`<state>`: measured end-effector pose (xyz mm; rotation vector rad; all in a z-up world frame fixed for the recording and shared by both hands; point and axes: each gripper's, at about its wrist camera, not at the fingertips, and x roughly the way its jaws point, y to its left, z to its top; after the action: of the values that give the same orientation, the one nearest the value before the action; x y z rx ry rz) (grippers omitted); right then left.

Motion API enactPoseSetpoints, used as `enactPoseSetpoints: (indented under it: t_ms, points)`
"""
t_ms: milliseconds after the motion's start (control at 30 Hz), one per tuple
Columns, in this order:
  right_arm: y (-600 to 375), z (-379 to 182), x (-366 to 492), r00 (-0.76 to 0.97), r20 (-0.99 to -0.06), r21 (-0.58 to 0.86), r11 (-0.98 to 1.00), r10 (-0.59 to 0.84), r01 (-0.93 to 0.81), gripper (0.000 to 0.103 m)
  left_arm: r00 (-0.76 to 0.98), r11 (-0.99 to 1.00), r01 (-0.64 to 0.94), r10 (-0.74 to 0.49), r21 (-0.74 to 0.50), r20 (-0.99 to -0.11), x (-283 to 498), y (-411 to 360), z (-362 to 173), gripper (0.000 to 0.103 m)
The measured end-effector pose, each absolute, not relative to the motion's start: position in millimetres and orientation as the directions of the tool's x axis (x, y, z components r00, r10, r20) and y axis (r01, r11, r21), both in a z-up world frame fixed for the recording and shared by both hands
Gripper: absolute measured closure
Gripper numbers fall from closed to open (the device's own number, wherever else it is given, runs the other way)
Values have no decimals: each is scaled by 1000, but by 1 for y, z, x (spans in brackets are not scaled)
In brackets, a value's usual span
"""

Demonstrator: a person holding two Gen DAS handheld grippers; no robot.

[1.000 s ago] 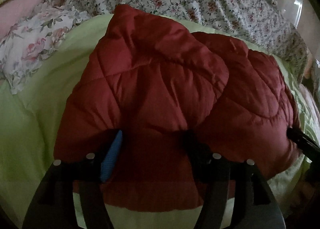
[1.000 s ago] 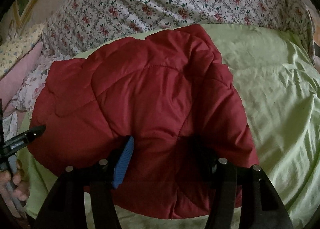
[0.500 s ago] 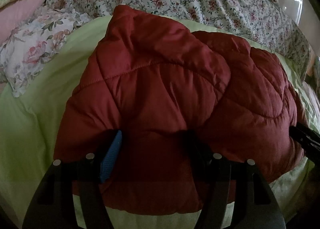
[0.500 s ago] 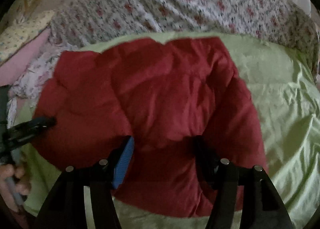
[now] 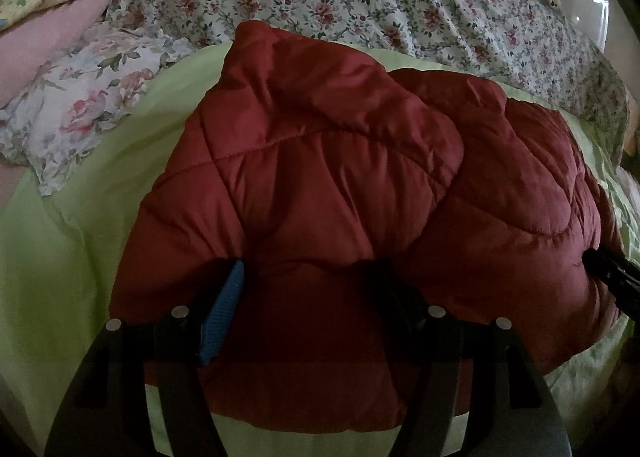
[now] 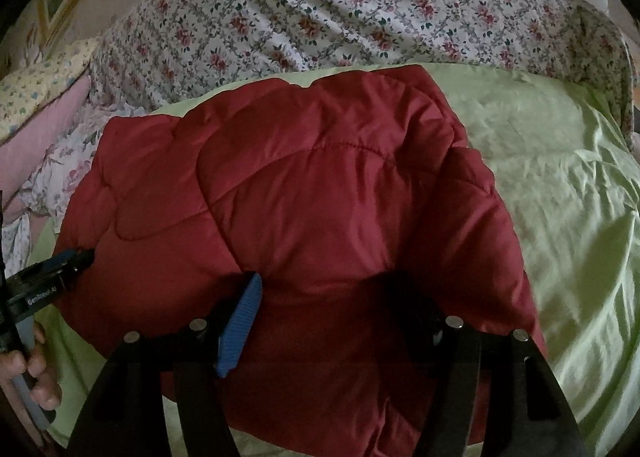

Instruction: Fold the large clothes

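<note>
White lettering reading "GenRobot.AI" runs along the dark body of the left tongs (image 6: 76,259), seen from the right wrist.

Both wrist cameras look steeply down, close over the red quilted jacket (image 5: 328,193) on the bed. They share it: the left view covers its left half, the right view its right half.

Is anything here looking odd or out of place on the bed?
Nothing stands out. The red jacket lies bunched and puffy on the green cover, as expected mid-fold. No tear or spill is visible.
</note>
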<state>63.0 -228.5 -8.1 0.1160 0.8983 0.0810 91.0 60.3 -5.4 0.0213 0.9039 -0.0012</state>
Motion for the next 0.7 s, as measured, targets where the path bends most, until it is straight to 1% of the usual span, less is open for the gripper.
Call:
enactPoseSetpoints:
  t_ms: [400,533,600,700]
  points:
    - [-230,-9,61,631,-767,139,990,120,-20,36,618,999,-7,45,51,-785,86,56,-1,35]
    - [-231,-6,58,633,-765,141,990,119,-16,36,616,997,-20,76,81,-784,75,55,5,32]
    - [-231,-2,51,643,-758,138,990,112,-11,36,614,996,-27,80,80,-785,68,57,9,27]
    - [-230,8,40,659,-744,131,991,105,-10,36,610,997,-28,78,77,-789,59,59,12,27]
